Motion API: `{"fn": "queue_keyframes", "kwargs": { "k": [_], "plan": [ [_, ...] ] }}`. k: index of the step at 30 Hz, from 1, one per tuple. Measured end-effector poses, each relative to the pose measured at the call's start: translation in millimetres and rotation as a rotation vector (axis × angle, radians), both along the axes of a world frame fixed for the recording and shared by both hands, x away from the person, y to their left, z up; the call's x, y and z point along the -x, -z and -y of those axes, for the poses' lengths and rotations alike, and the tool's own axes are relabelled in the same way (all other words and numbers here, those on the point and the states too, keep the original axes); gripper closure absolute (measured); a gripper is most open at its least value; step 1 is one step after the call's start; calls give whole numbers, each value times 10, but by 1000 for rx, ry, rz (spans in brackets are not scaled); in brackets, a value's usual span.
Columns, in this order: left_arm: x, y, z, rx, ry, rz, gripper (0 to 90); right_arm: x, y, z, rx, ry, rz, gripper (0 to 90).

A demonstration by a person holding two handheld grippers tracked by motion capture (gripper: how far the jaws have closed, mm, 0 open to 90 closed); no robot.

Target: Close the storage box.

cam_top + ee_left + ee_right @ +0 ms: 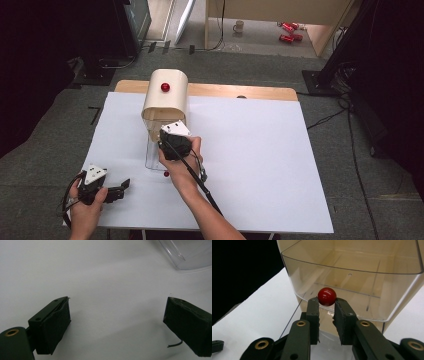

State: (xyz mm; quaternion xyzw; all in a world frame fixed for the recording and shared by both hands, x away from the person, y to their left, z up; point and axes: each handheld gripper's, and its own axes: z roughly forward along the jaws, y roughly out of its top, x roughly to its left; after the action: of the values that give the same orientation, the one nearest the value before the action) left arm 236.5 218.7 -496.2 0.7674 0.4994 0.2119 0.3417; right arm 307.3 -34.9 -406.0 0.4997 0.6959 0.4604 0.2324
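A cream round-topped box [165,100] with a red knob [165,87] stands at the back left of the white table [250,165]. A clear plastic cover [352,277] fronts the box, and clear plastic [151,155] reaches down to the table. My right gripper [168,132] is at the box's front, shut on a small red knob [327,296] at the clear cover's rim; its jaws [327,303] pinch the knob from both sides. My left gripper [123,188] rests low at the table's front left, open and holding nothing [117,315]. A clear plastic edge [185,255] lies beyond it.
A small red spot [166,174] shows on the table beside the right wrist. The right half of the white sheet is bare. A wooden table edge [240,91] runs behind the box. On the floor beyond are a mug [239,26] and red cans [289,31].
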Motion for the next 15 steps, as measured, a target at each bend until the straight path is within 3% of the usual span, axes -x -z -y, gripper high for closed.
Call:
{"fn": "queue_keyframes", "kwargs": {
  "k": [5,15],
  "plan": [
    [-1,1,1,-1,0,0,70,39,2,9,-8,-23,-14,673],
    [-4,2,5,-8,2,-3,70,323,38,103,-12,-59,-28,578]
  ]
}}
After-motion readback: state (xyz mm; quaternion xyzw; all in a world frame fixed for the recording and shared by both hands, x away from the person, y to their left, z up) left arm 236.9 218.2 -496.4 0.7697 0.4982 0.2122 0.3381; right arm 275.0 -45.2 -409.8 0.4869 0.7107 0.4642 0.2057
